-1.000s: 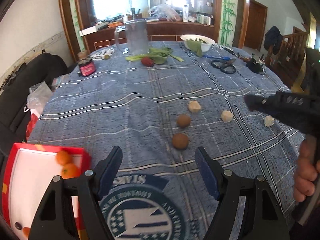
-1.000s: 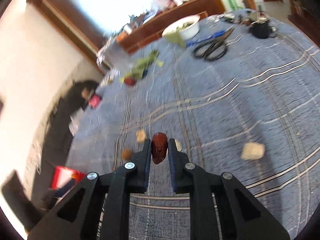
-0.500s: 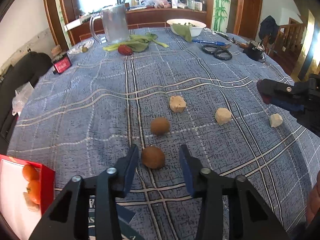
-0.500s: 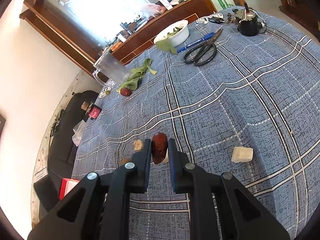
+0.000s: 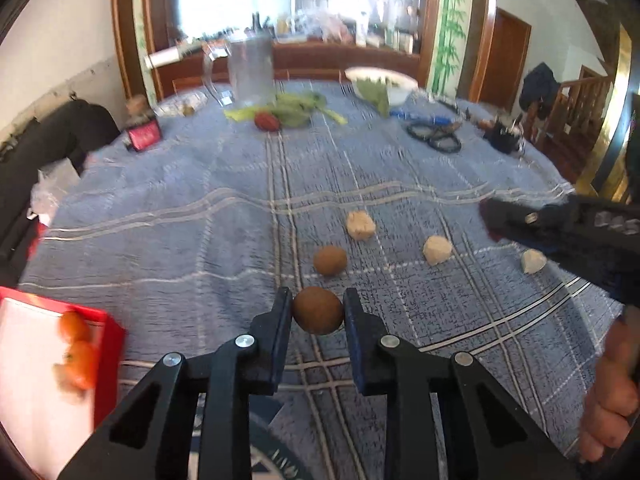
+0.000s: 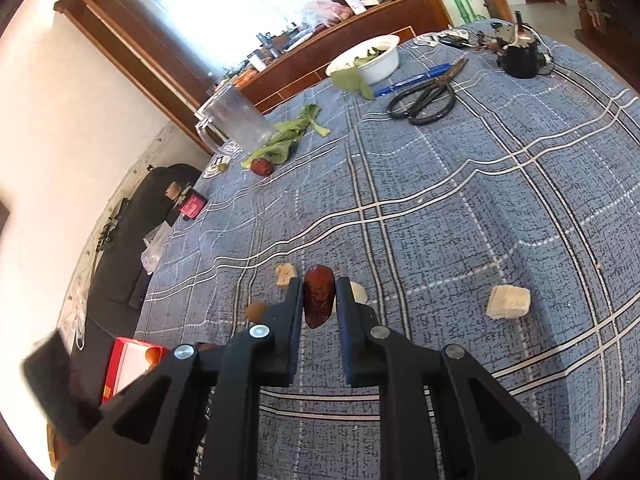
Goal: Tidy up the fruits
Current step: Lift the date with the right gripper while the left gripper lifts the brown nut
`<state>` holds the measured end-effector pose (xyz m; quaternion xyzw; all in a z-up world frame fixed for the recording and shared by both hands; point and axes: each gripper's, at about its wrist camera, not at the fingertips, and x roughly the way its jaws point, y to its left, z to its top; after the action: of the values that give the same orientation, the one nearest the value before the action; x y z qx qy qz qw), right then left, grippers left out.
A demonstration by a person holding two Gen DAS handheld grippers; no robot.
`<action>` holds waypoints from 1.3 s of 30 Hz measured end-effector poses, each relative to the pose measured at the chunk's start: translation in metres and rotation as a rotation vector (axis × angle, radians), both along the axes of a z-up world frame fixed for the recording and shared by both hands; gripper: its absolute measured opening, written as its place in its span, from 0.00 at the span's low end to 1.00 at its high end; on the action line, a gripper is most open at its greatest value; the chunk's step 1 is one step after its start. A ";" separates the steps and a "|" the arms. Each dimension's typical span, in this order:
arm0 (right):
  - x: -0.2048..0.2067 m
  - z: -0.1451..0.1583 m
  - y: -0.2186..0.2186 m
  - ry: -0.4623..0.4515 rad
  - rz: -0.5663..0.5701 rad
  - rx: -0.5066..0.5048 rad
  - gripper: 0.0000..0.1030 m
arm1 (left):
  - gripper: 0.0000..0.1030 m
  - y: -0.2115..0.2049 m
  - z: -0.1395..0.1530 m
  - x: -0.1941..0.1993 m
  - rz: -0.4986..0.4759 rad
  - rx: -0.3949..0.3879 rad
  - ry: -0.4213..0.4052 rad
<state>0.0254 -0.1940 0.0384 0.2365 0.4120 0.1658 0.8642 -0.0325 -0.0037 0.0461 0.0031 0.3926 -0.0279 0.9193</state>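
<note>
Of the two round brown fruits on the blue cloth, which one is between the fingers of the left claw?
The nearer brown fruit, held in the left claw. The other brown fruit lies free on the cloth, farther away, beside the pale chunks.

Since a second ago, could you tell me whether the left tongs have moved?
Yes: the left tongs advanced from the red box and closed around the nearer brown fruit.

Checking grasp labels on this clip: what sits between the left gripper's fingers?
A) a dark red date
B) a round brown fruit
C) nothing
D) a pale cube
B: the left gripper is closed around the round brown fruit, both pads against its sides.
</note>
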 end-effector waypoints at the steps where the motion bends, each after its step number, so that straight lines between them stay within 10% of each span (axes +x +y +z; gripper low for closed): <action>1: -0.001 0.001 0.002 -0.007 0.005 -0.003 0.18 | 0.24 0.001 0.004 -0.004 0.011 0.000 -0.018; 10: -0.014 0.004 0.034 -0.067 0.085 -0.057 0.18 | 0.24 0.015 0.039 -0.043 0.091 0.061 -0.161; 39: -0.018 -0.002 0.047 -0.085 0.096 -0.130 0.18 | 0.24 0.032 0.042 -0.070 0.144 0.041 -0.169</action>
<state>0.0075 -0.1465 0.0362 0.1524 0.3955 0.1898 0.8856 -0.1022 0.0282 0.0879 -0.0041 0.3133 0.0467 0.9485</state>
